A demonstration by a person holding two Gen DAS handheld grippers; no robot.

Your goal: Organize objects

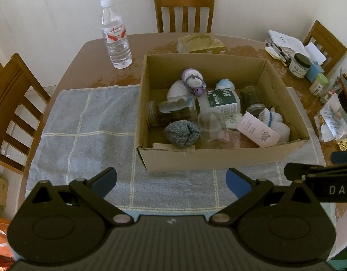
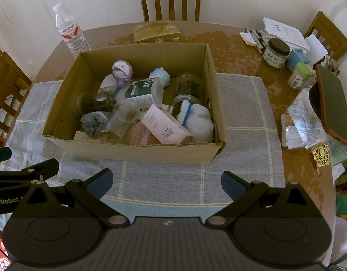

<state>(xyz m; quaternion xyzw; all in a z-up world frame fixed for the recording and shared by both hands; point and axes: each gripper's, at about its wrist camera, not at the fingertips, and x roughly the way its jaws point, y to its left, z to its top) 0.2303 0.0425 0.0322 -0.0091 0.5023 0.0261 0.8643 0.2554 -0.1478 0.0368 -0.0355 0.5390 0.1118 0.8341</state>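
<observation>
The left tool (image 1: 171,181) and right tool (image 2: 166,180) are both hovering wide and empty over the grey cloth (image 1: 83,122) on the desk (image 1: 87,67), just short of the cardboard box (image 2: 137,152), which is sitting on that cloth and holding jars, socks and a pink carton (image 2: 165,127).

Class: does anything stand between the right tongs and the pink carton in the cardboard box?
Only the box's near wall stands between the open right tongs and the pink carton; from above, nothing covers the carton.
</observation>
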